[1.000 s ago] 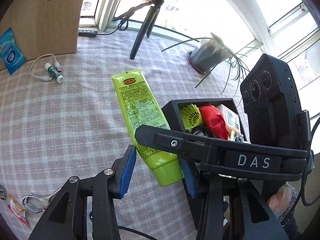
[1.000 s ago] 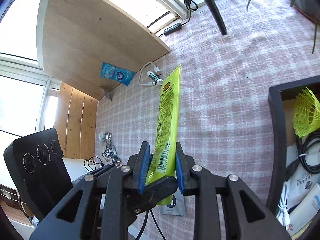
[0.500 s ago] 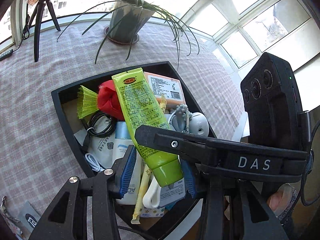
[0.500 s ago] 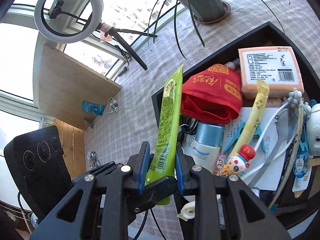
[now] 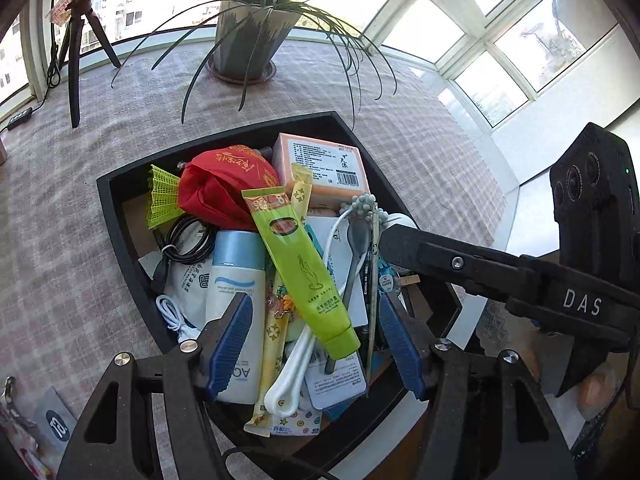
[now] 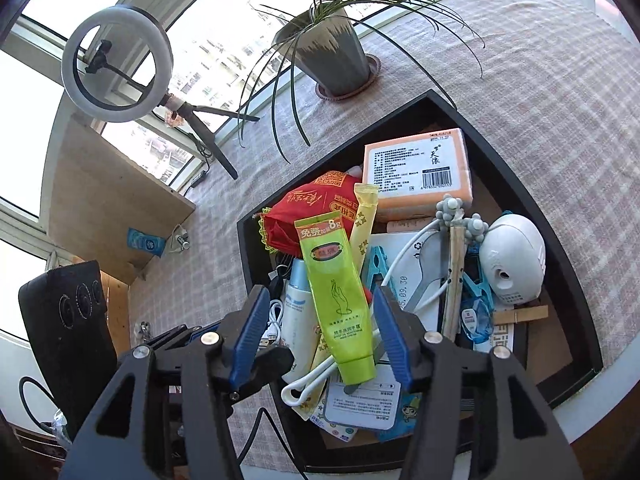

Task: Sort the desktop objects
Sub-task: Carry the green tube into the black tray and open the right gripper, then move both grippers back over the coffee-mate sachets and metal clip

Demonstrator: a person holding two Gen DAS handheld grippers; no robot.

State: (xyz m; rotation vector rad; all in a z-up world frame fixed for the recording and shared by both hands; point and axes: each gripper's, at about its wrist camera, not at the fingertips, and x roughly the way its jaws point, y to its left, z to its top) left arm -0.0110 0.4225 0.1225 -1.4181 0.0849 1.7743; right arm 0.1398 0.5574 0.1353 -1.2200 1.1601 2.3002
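Note:
The green tube (image 5: 304, 272) (image 6: 340, 300) lies cap-down on top of the pile in the black tray (image 5: 116, 216) (image 6: 245, 256). My left gripper (image 5: 316, 344) hangs just above the tray's near side. Its jaws are opening, and the blue pads stand well clear of the tube on both sides. My right gripper (image 6: 320, 336) is also opening; the tube's lower half shows between its pads but neither pad touches it. In the left wrist view the right gripper's black arm (image 5: 480, 268) reaches in from the right.
The tray also holds a red pouch (image 5: 216, 188), an orange box (image 5: 320, 160), a white bottle (image 5: 236, 280), cables, spoons and a white round device (image 6: 512, 264). A potted plant (image 5: 252, 44) and a ring light on a tripod (image 6: 116, 64) stand behind on the checked cloth.
Both grippers' jaws have spread wide and let go of the green tube, which now rests on the pile in the tray. The right wrist view has shifted further over the tray.

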